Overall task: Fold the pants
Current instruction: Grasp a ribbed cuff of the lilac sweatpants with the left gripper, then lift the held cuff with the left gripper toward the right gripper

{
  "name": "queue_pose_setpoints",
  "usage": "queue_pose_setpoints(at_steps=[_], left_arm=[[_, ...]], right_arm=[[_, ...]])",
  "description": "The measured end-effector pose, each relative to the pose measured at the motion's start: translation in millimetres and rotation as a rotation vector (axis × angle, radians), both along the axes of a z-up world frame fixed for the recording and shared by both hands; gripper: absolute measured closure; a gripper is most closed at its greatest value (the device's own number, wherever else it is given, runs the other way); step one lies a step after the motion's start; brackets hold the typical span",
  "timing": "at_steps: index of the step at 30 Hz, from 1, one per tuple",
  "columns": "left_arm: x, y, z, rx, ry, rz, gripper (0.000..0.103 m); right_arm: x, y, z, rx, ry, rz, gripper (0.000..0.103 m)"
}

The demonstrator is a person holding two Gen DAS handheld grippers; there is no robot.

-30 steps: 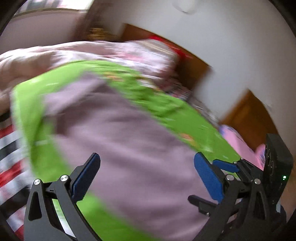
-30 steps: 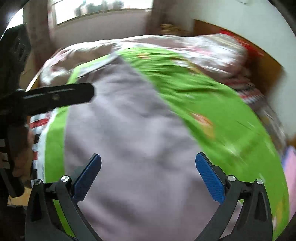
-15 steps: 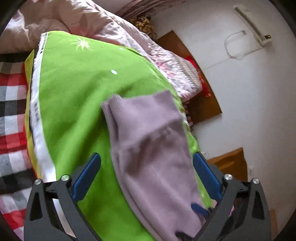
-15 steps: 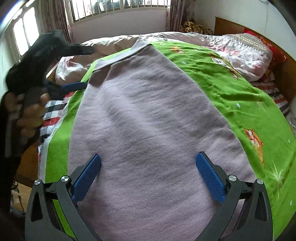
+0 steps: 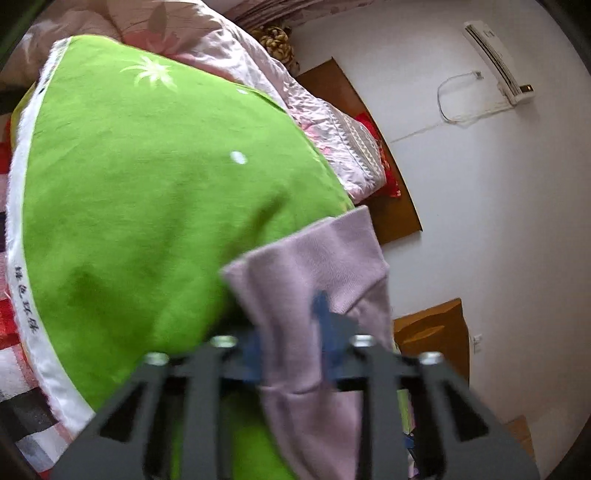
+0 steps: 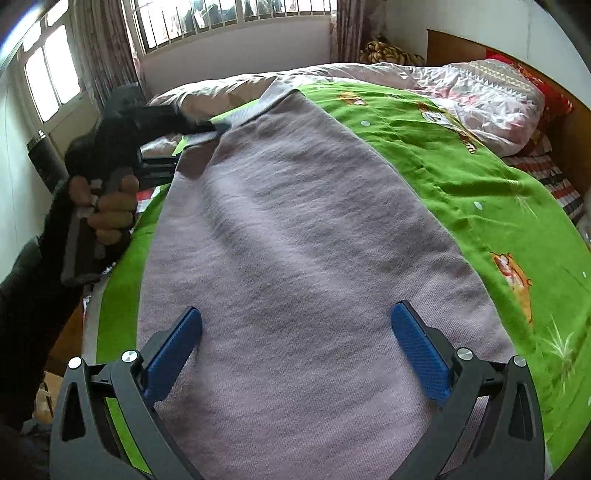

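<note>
Lilac knit pants [image 6: 295, 236] lie flat along a green blanket [image 6: 480, 177] on the bed. My left gripper [image 5: 291, 332] is shut on the pants' ribbed cuff [image 5: 325, 254], which sticks up between its blue pads; in the right wrist view the left gripper [image 6: 218, 127] grips the far left corner of the pants. My right gripper [image 6: 295, 343] is open, its blue pads [image 6: 417, 347] spread just above the near end of the pants, holding nothing.
A pink floral quilt [image 6: 480, 88] is bunched at the bed's far side. A wooden headboard [image 6: 458, 48] stands at the right. A checked sheet [image 5: 14, 332] shows at the bed's left edge. Windows [image 6: 229, 18] lie beyond the bed.
My left gripper has closed on the pants' cuff; half a second ago it was open around it. The right gripper has stayed open over the near end.
</note>
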State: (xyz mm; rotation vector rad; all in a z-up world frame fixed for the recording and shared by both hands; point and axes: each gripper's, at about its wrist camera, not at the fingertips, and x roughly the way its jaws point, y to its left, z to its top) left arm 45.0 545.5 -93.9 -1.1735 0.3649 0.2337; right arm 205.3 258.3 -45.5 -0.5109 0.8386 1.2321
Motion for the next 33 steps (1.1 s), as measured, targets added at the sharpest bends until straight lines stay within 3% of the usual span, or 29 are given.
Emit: queue_pose_setpoints(at_steps=[2, 4, 6, 11, 13, 14, 16, 18, 20, 22, 25, 27, 28, 29, 31, 33], left_arm=[[-2, 0, 1, 0.004, -0.001, 0.012, 0.09], [3, -8, 17, 0.09, 0.065, 0.021, 0.092], [10, -19, 45, 0.2, 0.112, 0.029, 0.092], [22, -58, 120, 0.402, 0.094, 0.004, 0.092], [30, -92, 153, 0.52, 0.105, -0.022, 0.092], [31, -111, 167, 0.568, 0.099, -0.041, 0.093], [31, -169, 198, 0.717, 0.07, -0.107, 0.093], [33, -238, 218, 0.875, 0.04, -0.207, 0.092], [37, -302, 219, 0.985, 0.009, -0.323, 0.092], [46, -375, 197, 1.107, 0.007, -0.497, 0.092], [73, -456, 123, 1.246, 0.135, -0.792, 0.091], [82, -480, 76, 1.272, 0.22, -0.965, 0.09], [83, -484, 63, 1.289, 0.242, -1.008, 0.086], [80, -480, 67, 1.267, 0.194, -1.018, 0.077], [82, -462, 70, 1.152, 0.127, -1.061, 0.066], [93, -436, 66, 0.974, 0.098, -1.114, 0.065]], right_arm=[[2, -1, 1, 0.007, 0.011, 0.0, 0.004], [1, 0, 0, 0.003, 0.006, -0.001, 0.004], [-7, 5, -2, -0.033, -0.054, -0.002, 0.004], [-11, 5, -2, -0.044, -0.096, -0.006, 0.004], [-11, -2, 5, -0.035, -0.093, -0.02, 0.006], [-4, -18, 16, 0.01, -0.041, -0.059, 0.014], [17, -60, 42, 0.132, 0.069, -0.156, 0.014], [47, -119, 67, 0.225, 0.098, -0.323, 0.01], [75, -183, 81, 0.3, 0.108, -0.488, 0.01], [91, -234, 83, 0.322, 0.121, -0.623, 0.01], [93, -301, 74, 0.337, 0.16, -0.777, 0.01], [81, -331, 63, 0.313, 0.175, -0.843, 0.01], [74, -341, 57, 0.288, 0.171, -0.868, 0.01], [63, -352, 51, 0.254, 0.16, -0.901, 0.01], [46, -369, 45, 0.21, 0.141, -0.959, 0.01], [27, -388, 38, 0.174, 0.141, -1.051, 0.01]])
